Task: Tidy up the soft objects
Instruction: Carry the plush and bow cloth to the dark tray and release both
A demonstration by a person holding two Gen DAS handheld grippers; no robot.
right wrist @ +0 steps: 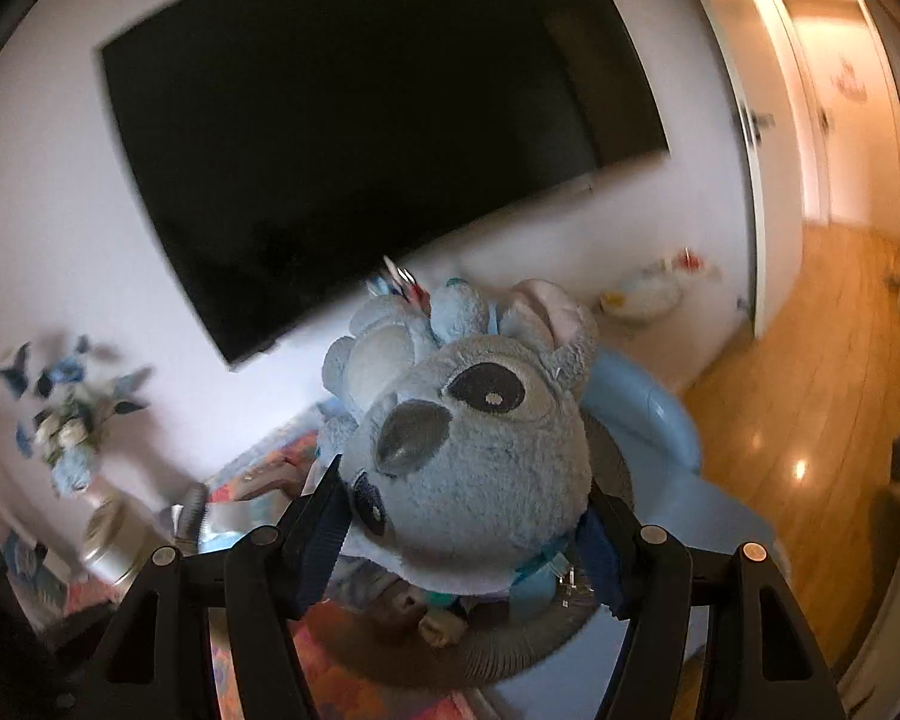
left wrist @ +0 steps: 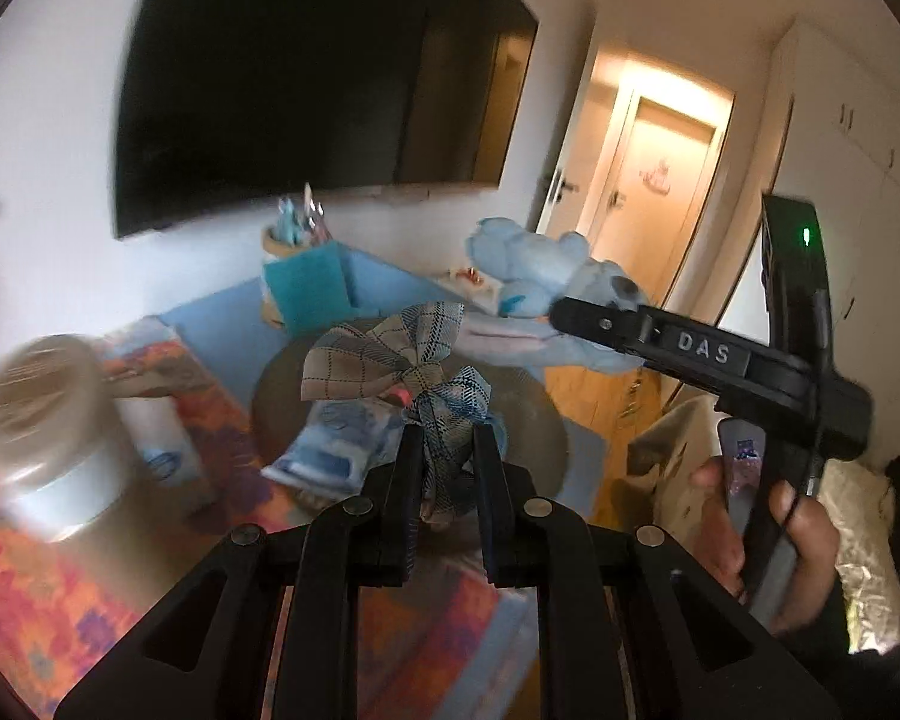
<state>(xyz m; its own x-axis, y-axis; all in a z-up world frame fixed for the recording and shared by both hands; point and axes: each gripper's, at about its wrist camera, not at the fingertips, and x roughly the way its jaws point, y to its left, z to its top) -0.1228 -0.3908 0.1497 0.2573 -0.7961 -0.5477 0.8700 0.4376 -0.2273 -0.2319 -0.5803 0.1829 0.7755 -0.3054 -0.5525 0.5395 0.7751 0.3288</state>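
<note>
The left gripper (left wrist: pixel 447 450) has its jaws clamped on a checked fabric bow (left wrist: pixel 390 354), which stands up from between the two fingers and spreads above their tips. Beyond the jaws there is a round grey basket (left wrist: pixel 528 402), and the bow is above its near side. To the left of the jaws, a blurred white jar (left wrist: pixel 48 420) stands on the colourful cloth (left wrist: pixel 60 588).

The right gripper (right wrist: pixel 468 516) has its jaws wide and pressed on both sides of a blue plush toy (right wrist: pixel 468 450); the head of the toy fills the space between them, with its face toward the camera. In the left wrist view, the same toy (left wrist: pixel 540 264) hangs at the tip of the right gripper (left wrist: pixel 600 315), up and to the right of the left jaws, and a hand (left wrist: pixel 774 546) holds the handle. Behind everything, a dark television (right wrist: pixel 360 138) hangs on the white wall.
</note>
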